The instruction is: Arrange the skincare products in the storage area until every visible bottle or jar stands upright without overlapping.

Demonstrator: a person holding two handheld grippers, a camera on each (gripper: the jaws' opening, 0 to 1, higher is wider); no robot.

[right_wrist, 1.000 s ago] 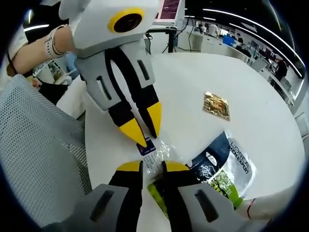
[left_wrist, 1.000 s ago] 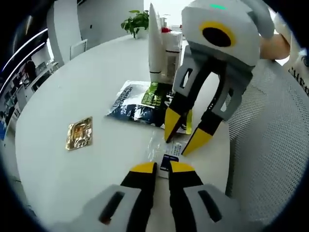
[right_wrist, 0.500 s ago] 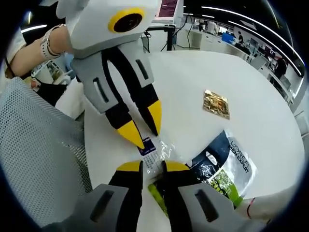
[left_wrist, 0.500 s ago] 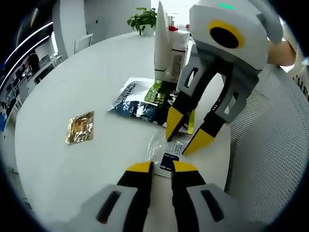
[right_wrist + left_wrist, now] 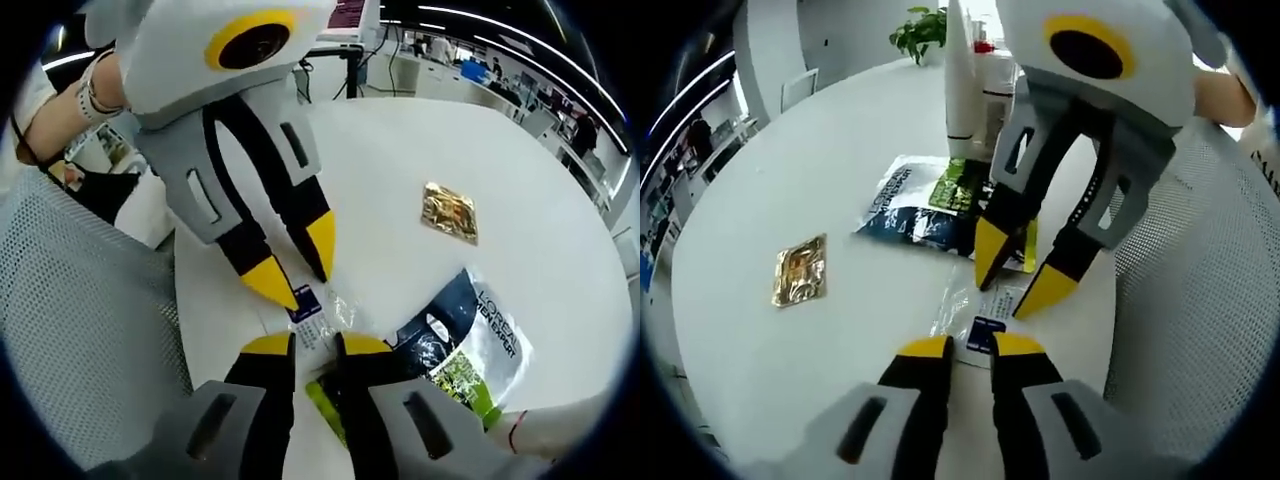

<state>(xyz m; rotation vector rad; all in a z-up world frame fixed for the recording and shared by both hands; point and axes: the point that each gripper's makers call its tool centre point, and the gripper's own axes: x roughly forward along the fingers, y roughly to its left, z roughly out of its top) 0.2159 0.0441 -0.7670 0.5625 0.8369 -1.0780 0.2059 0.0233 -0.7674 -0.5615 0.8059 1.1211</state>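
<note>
A small clear sachet (image 5: 980,312) with a blue label lies flat near the white table's (image 5: 840,140) edge. My left gripper (image 5: 971,347) stands over its near end, jaws a little apart with the blue label between the tips. My right gripper (image 5: 1015,278) comes down from the upper right, open, tips straddling the sachet's far end. In the right gripper view the sachet (image 5: 318,312) lies between my right gripper (image 5: 315,345) and my left gripper (image 5: 295,265), whose tips also stand apart. A tall white tube (image 5: 958,85) and a red-capped bottle (image 5: 995,90) stand upright behind.
A dark pouch (image 5: 905,205) (image 5: 480,330) with a green sachet (image 5: 960,190) on it lies beyond the clear one. A gold foil sachet (image 5: 800,272) (image 5: 448,212) lies apart on the table. A mesh chair (image 5: 1200,300) (image 5: 80,320) adjoins the table edge. A plant (image 5: 920,25) stands far back.
My left gripper's jaws have parted slightly around the sachet's blue end. The right gripper looms a bit closer in the left gripper view. The sachet has not moved.
</note>
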